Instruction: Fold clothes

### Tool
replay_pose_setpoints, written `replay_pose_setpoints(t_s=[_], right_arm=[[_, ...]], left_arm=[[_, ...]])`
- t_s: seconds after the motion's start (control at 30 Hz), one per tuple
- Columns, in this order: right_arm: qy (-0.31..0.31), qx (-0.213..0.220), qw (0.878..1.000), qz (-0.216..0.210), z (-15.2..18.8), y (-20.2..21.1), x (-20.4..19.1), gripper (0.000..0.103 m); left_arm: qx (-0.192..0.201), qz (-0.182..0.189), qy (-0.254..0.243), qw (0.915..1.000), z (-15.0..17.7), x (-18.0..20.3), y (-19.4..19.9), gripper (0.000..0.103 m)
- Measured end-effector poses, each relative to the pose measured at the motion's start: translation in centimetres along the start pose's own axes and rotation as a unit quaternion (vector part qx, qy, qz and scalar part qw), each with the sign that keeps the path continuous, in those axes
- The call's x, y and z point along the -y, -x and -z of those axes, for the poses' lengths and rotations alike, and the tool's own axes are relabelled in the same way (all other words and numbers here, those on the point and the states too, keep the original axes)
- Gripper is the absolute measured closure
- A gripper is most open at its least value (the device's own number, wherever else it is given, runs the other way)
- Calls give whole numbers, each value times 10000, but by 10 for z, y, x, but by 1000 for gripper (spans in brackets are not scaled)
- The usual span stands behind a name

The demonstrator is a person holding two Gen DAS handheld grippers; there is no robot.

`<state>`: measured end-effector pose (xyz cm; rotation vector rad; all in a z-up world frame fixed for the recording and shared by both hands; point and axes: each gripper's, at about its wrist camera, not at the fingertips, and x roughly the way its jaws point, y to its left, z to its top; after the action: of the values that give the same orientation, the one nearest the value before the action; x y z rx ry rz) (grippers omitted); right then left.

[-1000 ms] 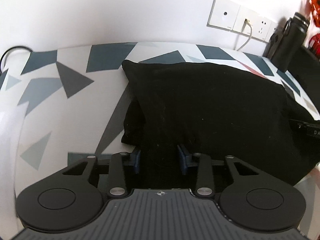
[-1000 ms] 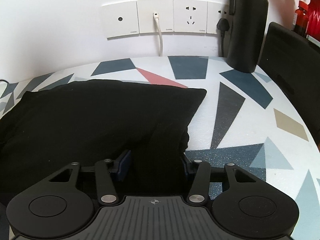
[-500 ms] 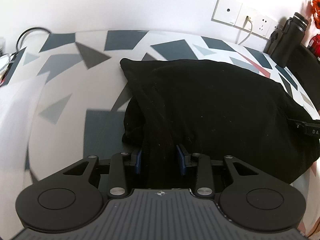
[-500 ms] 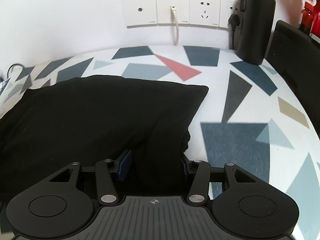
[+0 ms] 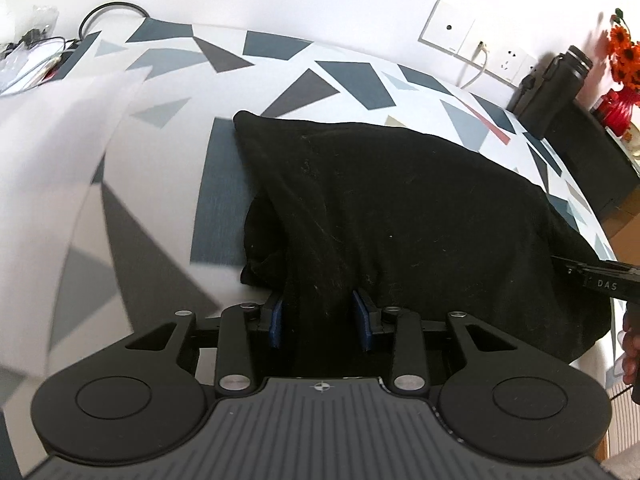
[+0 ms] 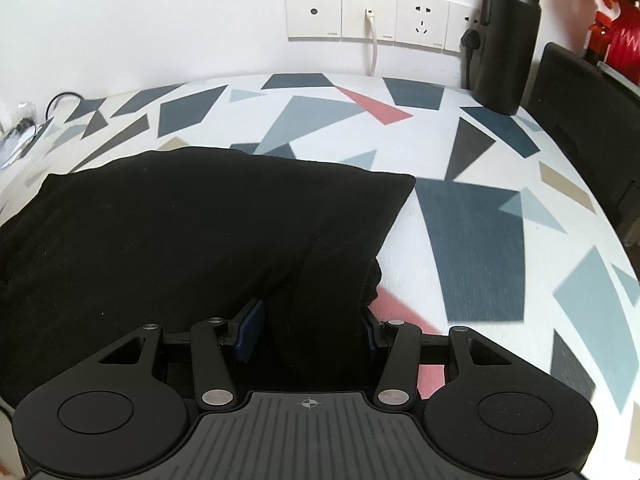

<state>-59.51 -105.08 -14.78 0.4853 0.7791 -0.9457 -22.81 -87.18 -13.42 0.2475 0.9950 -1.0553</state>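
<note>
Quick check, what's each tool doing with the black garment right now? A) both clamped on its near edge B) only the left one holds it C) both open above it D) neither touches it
A: the left tool and right tool each have black garment fabric bunched between their blue pads.

The only letters that can be read are "DAS" in white, on the black body of the right hand-held gripper (image 5: 600, 276) where it shows at the right edge of the left wrist view. Small grey marks on the wall socket plates (image 6: 368, 14) are too small to read.
</note>
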Motion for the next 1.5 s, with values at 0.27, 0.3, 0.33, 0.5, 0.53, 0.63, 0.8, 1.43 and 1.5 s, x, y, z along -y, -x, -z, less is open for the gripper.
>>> replay_pose_setpoints(t_s=[0.27,0.3,0.33,0.5,0.53,0.63,0.8,1.43,1.5], right_arm=[[-167,-38,9999,-14,15,13,-2,56],[-228,-61,9997,-24,16,14,0,56],[-249,-78,9997,-38,17,15,1,55],[-209,-112,9997,-64,21,18,4,55],[-242,-124,9996,-75,21,18,5,55],[-207,-140,9997,-86,19,17,5,53],[-192,-31,9997,-143,23,17,7,52],[231,514,9965,-619,33,15,19,44],[205,438,9969,-627,30,14,19,44]], left_arm=[[-1,134,35,9999,15,-7,14,68],[1,149,27,9999,17,-7,15,68],[-28,182,86,9998,18,-9,16,68],[-300,451,660,9964,18,-25,23,67],[-408,596,931,9930,18,-32,23,66],[-729,979,1672,9783,19,-55,24,65],[-938,1013,1621,9771,25,-63,32,63],[40,-758,-619,9952,20,4,25,14],[121,-865,-533,9947,13,10,27,14]])
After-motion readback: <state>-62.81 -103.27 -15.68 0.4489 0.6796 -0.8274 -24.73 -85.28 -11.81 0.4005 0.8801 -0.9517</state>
